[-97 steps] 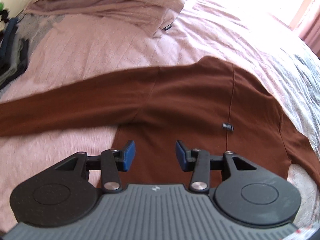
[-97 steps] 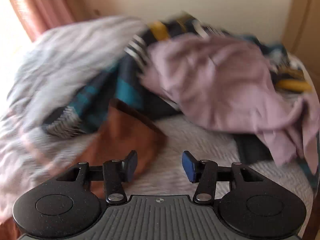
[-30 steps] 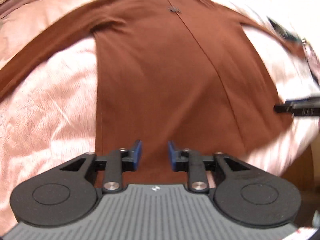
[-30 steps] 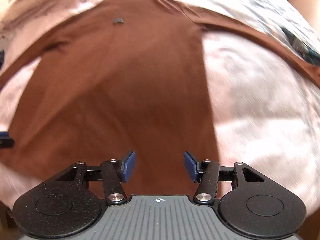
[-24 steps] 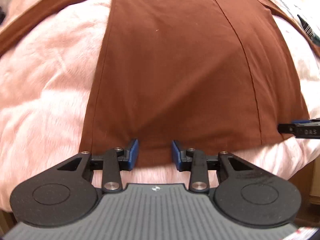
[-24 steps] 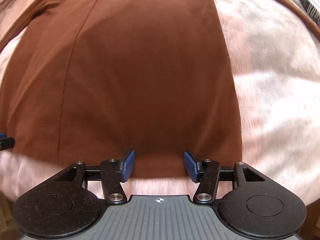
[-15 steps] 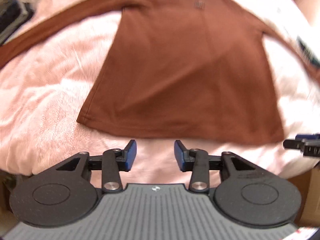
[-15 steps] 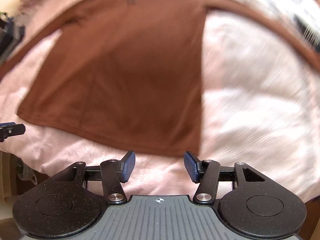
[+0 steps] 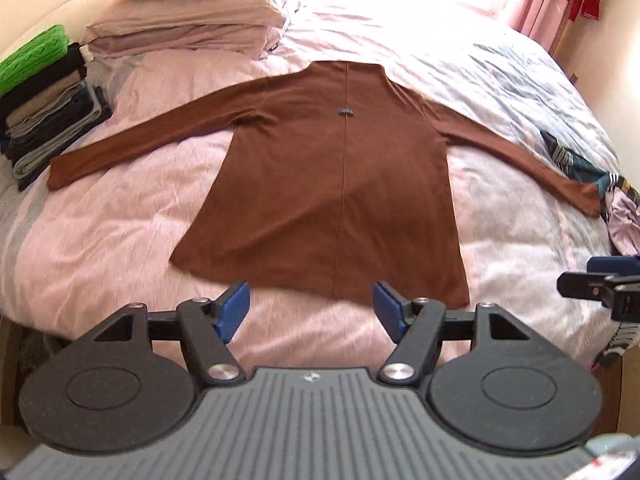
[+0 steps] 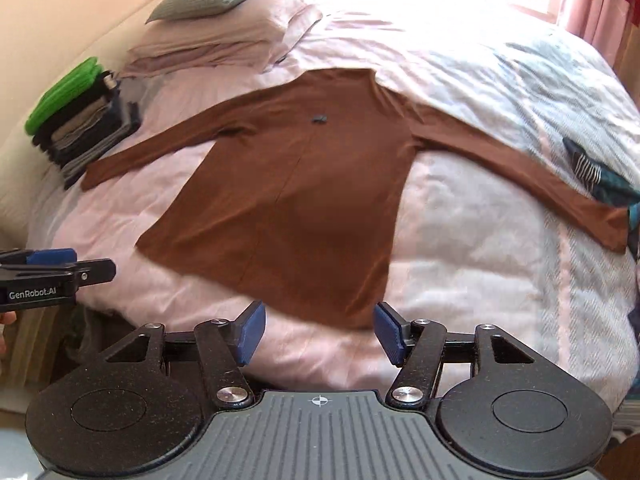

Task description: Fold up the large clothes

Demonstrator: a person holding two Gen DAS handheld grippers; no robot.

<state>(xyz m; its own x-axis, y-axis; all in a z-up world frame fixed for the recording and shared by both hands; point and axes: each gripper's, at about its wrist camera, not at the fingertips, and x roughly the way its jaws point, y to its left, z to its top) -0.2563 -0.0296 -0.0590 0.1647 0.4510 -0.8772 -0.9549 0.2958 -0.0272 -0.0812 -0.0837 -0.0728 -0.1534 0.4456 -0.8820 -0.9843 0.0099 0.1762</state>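
Observation:
A brown long-sleeved garment (image 9: 332,184) (image 10: 296,192) lies flat on the pink bed cover (image 9: 100,240), hem toward me, both sleeves stretched out to the sides. My left gripper (image 9: 310,310) hovers above the near edge of the bed, just short of the hem; its jaws are opening with nothing between them. My right gripper (image 10: 318,330) hangs near the hem's right corner, jaws also opening and empty. Each gripper shows at the edge of the other's view: the right gripper (image 9: 600,280) and the left gripper (image 10: 56,268).
A stack of folded clothes (image 9: 44,100) (image 10: 80,120) with a green piece on top stands at the left of the bed. Pillows (image 9: 188,12) lie at the head. A heap of unfolded clothes (image 9: 600,188) lies by the right sleeve's cuff. The bed's near edge drops off below my grippers.
Both grippers have let go of the hem and risen back from it, so the whole garment now shows. The jaws of both stand wider, the left one much more.

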